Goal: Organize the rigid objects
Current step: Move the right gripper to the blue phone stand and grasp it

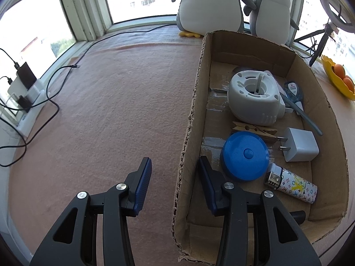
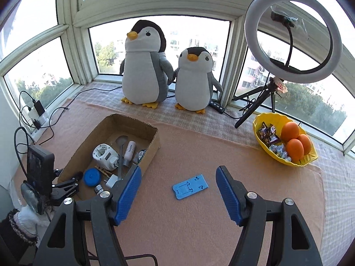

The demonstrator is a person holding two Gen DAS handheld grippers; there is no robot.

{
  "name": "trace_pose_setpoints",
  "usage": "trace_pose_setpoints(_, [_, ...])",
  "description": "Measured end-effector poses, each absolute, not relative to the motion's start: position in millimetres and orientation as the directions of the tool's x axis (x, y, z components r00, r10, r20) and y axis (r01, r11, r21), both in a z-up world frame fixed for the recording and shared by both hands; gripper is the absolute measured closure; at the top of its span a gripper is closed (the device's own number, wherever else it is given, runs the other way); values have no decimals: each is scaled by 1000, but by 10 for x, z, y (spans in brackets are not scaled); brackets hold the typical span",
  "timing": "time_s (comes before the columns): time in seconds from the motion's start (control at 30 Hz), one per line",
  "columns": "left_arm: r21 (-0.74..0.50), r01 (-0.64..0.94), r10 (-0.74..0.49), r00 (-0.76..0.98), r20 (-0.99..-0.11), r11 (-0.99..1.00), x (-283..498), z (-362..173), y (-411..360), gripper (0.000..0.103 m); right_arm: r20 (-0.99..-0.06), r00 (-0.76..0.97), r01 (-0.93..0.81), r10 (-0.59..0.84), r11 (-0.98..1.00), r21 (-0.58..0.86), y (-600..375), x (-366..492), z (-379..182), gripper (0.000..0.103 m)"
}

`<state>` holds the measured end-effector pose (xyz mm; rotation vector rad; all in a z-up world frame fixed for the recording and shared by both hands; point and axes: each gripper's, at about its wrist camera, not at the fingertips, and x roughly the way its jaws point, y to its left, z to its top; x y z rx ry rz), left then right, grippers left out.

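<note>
The left gripper (image 1: 174,159) has its blue-padded jaws apart, astride the left wall of the cardboard box (image 1: 193,110). One finger is outside over the pink cloth (image 1: 111,110) and the other is inside the box. Neither pad plainly presses on the cardboard.

In the right wrist view a white-gloved hand (image 2: 26,219) carries this tool at the box's near left corner. Small white print on its black body seems to read "coRobot.AI".

Inside the box, from far to near, are:
- a white round plastic device (image 1: 255,95)
- a wooden clothespin (image 1: 255,129)
- a blue disc-shaped case (image 1: 245,155) with a centre button
- a white two-prong charger plug (image 1: 300,147) just right of the case
- a lighter (image 1: 292,182) with a white LV-style monogram wrap and a yellow scrawl, nearest of all

A white tube (image 2: 129,148) in the box carries print too small to read.

Further right, the right gripper (image 2: 178,168) has its jaws spread wide, holding and touching nothing. Between the fingers, flat on the cloth, lies a light blue folding phone stand (image 2: 190,186), right of the box and well apart from it. At the far right sits a yellow bowl (image 2: 257,119) with oranges (image 2: 290,130).
</note>
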<state>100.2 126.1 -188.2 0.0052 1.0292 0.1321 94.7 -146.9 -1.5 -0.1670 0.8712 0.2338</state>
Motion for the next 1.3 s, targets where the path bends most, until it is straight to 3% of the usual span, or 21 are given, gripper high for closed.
trace_pose_setpoints(0.3, [66,-77,97,510,-855,995,1001,-1883,1254,60,-780,618,-138,99,990,16,-1922,536,92,37])
trace_pose_setpoints(0.87, [84,-87,117,519,-847,993,987,-1884,1242,58,-907,399,30,138,986,163,-2025,1170,-1169,37])
trace_pose_setpoints(1.3, [60,-113,111,524,-844,992,960,-1893,1272,57,-927,285,215,246,926,311,-2128,1795,-1720,37])
